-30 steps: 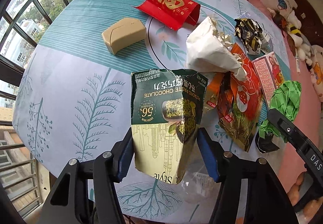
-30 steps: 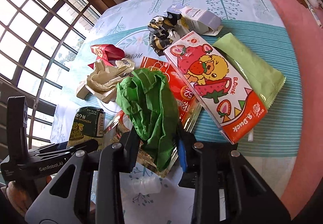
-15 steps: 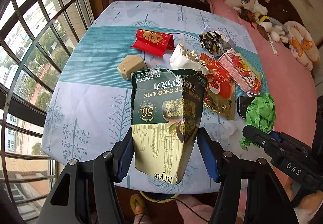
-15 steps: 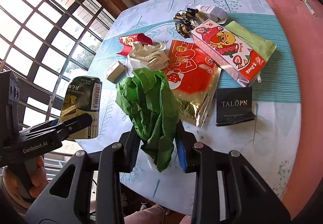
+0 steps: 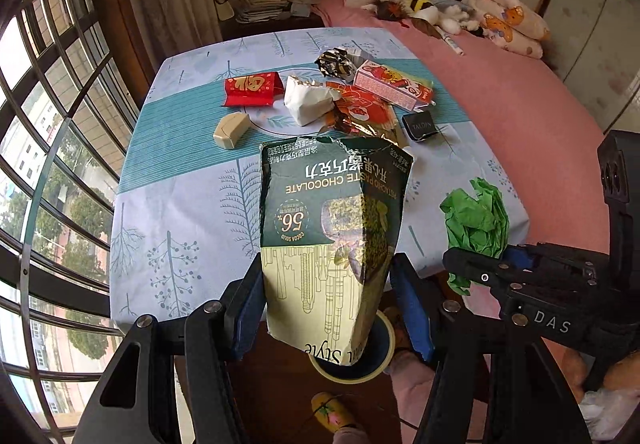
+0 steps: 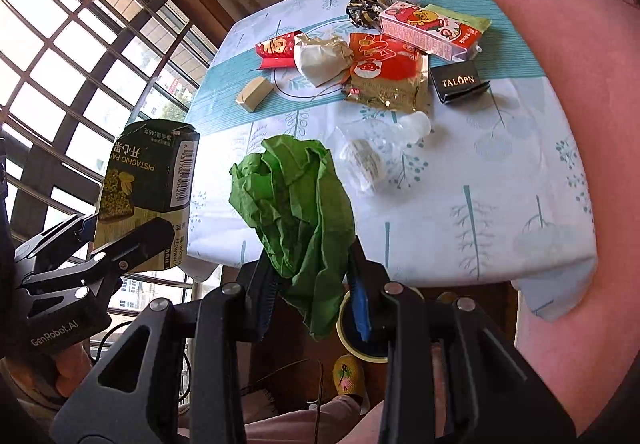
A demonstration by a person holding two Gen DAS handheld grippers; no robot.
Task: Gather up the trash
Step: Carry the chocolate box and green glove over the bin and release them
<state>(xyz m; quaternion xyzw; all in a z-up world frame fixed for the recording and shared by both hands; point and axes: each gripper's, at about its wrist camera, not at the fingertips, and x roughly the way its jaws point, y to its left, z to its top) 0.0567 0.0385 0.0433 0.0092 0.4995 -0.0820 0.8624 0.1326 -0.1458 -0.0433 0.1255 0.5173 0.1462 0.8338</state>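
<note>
Blue pads of the left gripper [image 5: 328, 308] squeeze a tall green and cream chocolate bag [image 5: 332, 240] from both sides. The bag stands up between the jaws, its torn top pointing away, and it hangs in the air past the near edge of the table [image 5: 176, 228].

The right gripper [image 6: 310, 298] is pinched onto a crumpled green paper wad [image 6: 296, 216]. The wad sticks up out of the narrow jaws, and one loose end dangles below them. It too is off the table, just in front of its near edge.

Under both grippers, on the floor, sits a round bin with a yellow rim [image 6: 343, 336].

More trash lies farther back on the blue leafy tablecloth: a clear squashed plastic bottle [image 6: 380, 152], a small black box [image 6: 458, 81], a red and gold snack bag [image 6: 384, 72], a white crumpled paper bag [image 6: 324, 58], a red envelope [image 5: 250, 88] and a tan block [image 5: 231, 129].
</note>
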